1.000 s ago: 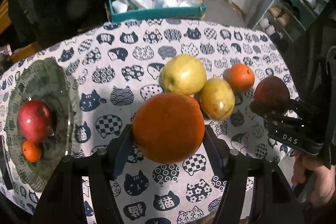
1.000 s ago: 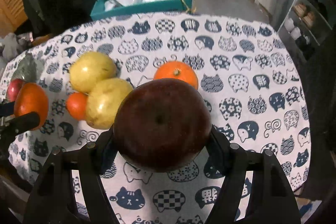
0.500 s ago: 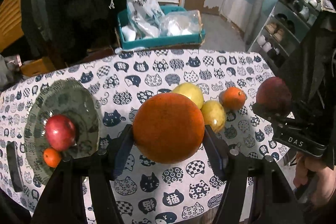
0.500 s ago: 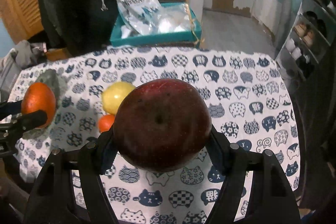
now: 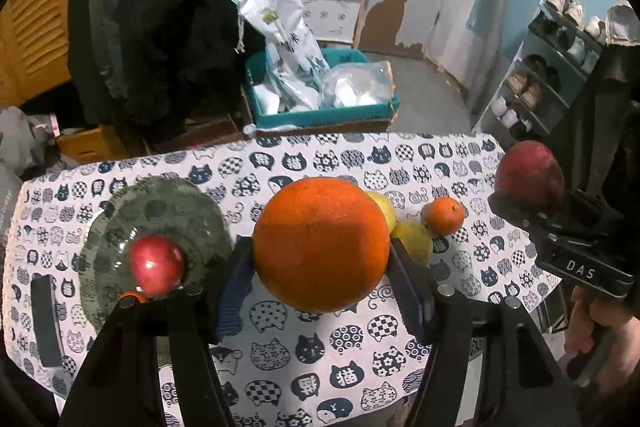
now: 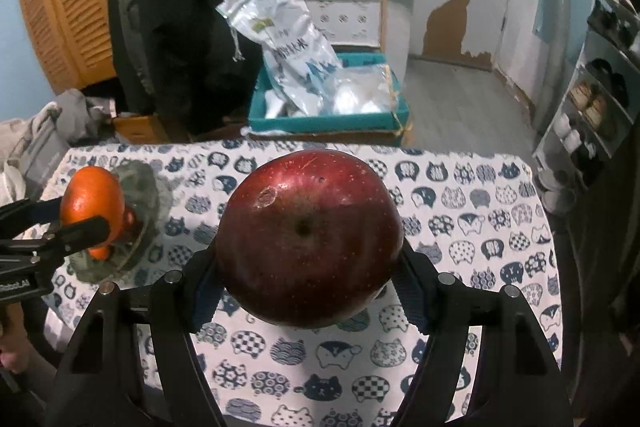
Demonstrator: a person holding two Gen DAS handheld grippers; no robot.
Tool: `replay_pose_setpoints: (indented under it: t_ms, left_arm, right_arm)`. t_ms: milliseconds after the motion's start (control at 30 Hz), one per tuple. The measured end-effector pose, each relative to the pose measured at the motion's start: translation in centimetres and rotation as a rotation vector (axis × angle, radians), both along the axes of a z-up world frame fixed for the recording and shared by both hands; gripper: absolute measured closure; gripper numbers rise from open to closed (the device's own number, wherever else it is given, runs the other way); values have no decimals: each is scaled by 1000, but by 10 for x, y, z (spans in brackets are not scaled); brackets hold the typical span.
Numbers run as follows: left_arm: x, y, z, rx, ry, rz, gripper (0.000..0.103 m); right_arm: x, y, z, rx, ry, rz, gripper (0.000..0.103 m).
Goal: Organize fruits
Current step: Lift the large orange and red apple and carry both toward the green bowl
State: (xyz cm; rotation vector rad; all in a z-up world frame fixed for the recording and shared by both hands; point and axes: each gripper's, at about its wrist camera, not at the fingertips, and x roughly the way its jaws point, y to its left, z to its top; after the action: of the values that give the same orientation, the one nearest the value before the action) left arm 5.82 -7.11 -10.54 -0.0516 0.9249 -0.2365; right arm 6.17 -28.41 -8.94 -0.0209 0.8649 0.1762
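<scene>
Jaws of the left gripper (image 5: 322,259) pinch a large orange (image 5: 320,243) above the worktop (image 5: 280,359); a glass plate (image 5: 172,211) by the left edge holds a red apple (image 5: 157,265). From the right wrist, the right gripper (image 6: 310,263) jaws clamp a dark red apple (image 6: 310,239) over the worktop's middle.

The letters "DAS" are printed in white on the black body of the right gripper (image 5: 532,203), seen in the left wrist view. A Chinese character, 猫, is printed on a dark cat face of the tablecloth (image 5: 347,375). Dark characters are printed on the white bag (image 6: 298,53) in the teal box, too blurred to be read.
</scene>
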Motion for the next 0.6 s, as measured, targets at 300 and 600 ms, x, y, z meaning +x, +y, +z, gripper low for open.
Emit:
replay_pose_setpoints:
  t_ms: [300, 600]
  left_arm:
    - [-7, 30, 18, 11, -51, 56, 36]
    - [-12, 64, 28, 37, -94, 122, 36]
  right_arm:
    - [2, 28, 21, 18, -39, 50, 30]
    - [9, 62, 38, 37, -63, 99, 30]
